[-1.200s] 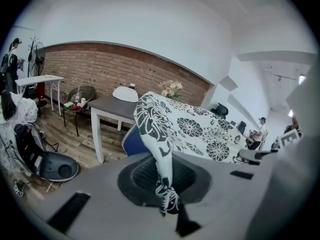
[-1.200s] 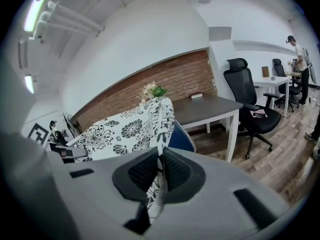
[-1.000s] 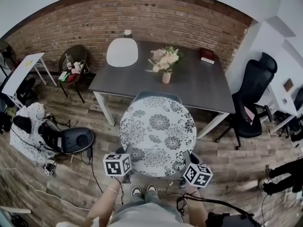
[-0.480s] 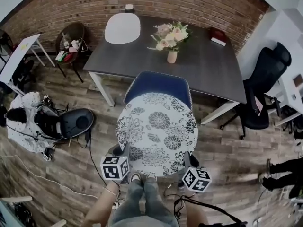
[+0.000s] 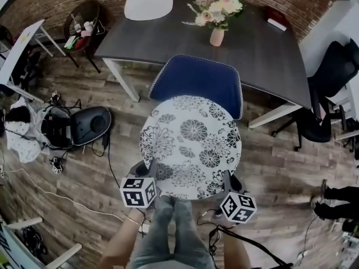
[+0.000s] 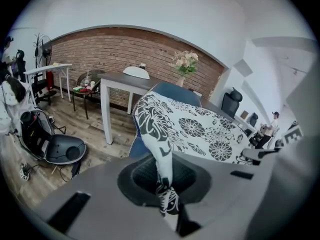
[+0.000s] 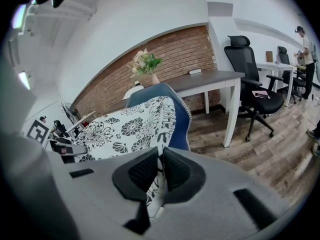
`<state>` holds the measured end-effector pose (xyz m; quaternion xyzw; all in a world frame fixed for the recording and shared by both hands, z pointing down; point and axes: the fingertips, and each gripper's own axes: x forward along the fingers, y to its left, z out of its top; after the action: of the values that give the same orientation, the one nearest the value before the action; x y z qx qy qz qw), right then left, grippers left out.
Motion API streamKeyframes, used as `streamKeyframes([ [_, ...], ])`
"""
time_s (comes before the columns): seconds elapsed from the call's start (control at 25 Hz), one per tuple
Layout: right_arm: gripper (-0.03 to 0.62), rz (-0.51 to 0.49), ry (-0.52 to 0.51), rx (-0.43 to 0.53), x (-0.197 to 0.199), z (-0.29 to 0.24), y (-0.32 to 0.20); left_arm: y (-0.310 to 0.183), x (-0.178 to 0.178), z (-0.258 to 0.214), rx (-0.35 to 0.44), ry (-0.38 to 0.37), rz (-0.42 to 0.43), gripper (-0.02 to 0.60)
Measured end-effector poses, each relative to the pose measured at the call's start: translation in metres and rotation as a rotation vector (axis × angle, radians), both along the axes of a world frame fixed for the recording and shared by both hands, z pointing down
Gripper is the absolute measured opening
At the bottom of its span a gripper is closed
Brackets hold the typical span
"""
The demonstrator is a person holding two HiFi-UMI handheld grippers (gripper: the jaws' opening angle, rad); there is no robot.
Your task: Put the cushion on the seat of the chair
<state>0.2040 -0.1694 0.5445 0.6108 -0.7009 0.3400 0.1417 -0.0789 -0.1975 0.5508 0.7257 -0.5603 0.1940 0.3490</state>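
A round white cushion (image 5: 190,144) with a black flower print hangs flat between my two grippers, over the blue chair (image 5: 197,78) whose back shows just beyond it. The left gripper (image 5: 149,171) is shut on the cushion's near left edge, and the right gripper (image 5: 227,178) is shut on its near right edge. In the left gripper view the cushion (image 6: 190,129) runs away from the jaws (image 6: 162,176) toward the chair (image 6: 172,90). From the right gripper (image 7: 159,171) the cushion (image 7: 127,129) lies left of the blue chair (image 7: 179,126). The chair's seat is hidden under the cushion.
A dark grey table (image 5: 213,43) with a flower vase (image 5: 217,35) stands right behind the chair. A black office chair (image 5: 331,100) is at the right. A black bag (image 5: 78,126), cables and clutter lie on the wooden floor at the left. The person's legs (image 5: 168,223) are below the cushion.
Both grippers have come down with the cushion, which now covers more of the blue chair. The head view has tipped further down, so the chair back shows more fully.
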Motion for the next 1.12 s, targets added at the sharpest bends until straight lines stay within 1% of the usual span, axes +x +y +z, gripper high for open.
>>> streamKeyframes([
  [0.24,0.014,0.011,-0.011,-0.011,-0.003,0.026,0.000,0.001,-0.002,0.025,-0.001,0.006,0.000,0.015],
  [0.44,0.014,0.016,-0.016,-0.021,-0.010,0.061,-0.009,-0.008,-0.013,0.062,-0.009,0.007,-0.015,0.015],
  [0.68,0.014,0.016,-0.012,-0.041,-0.015,0.106,-0.018,-0.021,-0.014,0.110,-0.031,0.014,-0.016,0.015],
  [0.88,0.014,0.025,-0.010,-0.050,-0.016,0.135,-0.022,-0.032,-0.013,0.140,-0.030,0.012,0.003,0.015],
  [1.12,0.014,0.008,0.009,-0.072,-0.013,0.166,-0.023,-0.032,-0.012,0.173,-0.032,0.002,0.044,0.015],
])
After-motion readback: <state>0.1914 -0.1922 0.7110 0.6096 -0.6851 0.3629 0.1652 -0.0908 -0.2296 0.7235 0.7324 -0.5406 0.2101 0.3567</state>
